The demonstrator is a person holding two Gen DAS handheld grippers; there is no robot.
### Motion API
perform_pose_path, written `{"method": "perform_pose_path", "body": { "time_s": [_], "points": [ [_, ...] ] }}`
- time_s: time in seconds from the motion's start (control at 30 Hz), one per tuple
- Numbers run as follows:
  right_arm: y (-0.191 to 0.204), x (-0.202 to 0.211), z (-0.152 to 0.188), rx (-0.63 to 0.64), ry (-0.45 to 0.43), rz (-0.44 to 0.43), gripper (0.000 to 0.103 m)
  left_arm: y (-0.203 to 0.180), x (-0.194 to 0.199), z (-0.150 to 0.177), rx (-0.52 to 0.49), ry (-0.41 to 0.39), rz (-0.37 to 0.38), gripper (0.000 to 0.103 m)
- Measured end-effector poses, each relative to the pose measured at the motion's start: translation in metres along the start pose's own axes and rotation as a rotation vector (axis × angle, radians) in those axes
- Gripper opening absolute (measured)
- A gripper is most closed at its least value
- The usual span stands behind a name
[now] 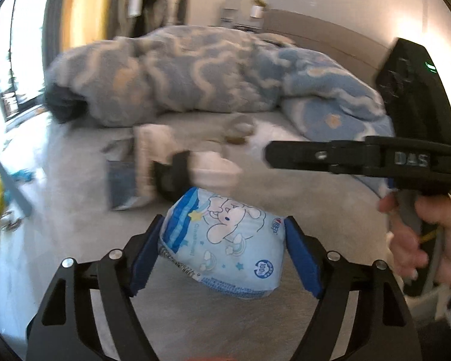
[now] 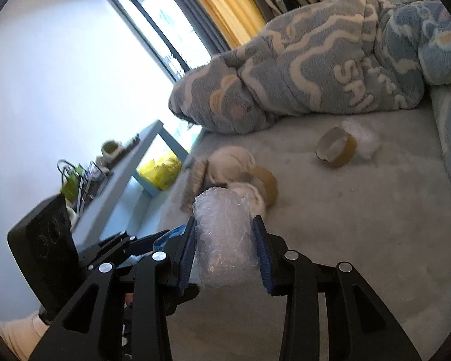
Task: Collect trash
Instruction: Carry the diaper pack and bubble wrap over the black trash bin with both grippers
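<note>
A light blue packet [image 1: 225, 240] with a cartoon print sits between the blue pads of my left gripper [image 1: 224, 222], which is shut on it just above the grey bed cover [image 1: 75, 210]. In the right wrist view, my right gripper [image 2: 224, 219] is shut on a wad of clear bubble wrap [image 2: 222, 246]. From the left wrist view that right gripper [image 1: 269, 153] shows side-on at the right, with a hand [image 1: 421, 234] on its grip. The left gripper [image 2: 129, 245] appears low at the left of the right wrist view.
On the bed cover [image 2: 345, 240] lie a brown tape roll [image 2: 335, 147], a second tape roll [image 2: 266, 185], crumpled white plastic [image 2: 360, 138] and pale soft items [image 2: 231, 162]. A blue patterned blanket [image 2: 315, 69] is heaped behind. A yellow bag [image 2: 162, 170] sits under a grey-blue table [image 2: 126, 174].
</note>
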State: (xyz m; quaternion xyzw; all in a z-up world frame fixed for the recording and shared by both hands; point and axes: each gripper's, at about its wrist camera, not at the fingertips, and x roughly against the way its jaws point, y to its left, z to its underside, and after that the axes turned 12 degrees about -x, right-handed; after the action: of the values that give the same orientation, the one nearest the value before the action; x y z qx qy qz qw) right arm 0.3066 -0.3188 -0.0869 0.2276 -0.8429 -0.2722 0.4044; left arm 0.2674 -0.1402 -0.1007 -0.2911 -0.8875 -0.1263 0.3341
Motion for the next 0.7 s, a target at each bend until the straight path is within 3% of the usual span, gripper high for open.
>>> {"method": "perform_pose_path", "body": {
  "time_s": [0.33,0.7],
  "points": [
    [0.057,-0.025,0.000,0.079,-0.049,0.020,0.038,0.043,0.034,0.026,0.096,0.019,-0.138,0.080],
    [0.120,-0.080,0.020,0.192,0.008,0.039,0.038,0.095,0.071,0.060,0.232,0.020,-0.219,0.081]
  ]
}}
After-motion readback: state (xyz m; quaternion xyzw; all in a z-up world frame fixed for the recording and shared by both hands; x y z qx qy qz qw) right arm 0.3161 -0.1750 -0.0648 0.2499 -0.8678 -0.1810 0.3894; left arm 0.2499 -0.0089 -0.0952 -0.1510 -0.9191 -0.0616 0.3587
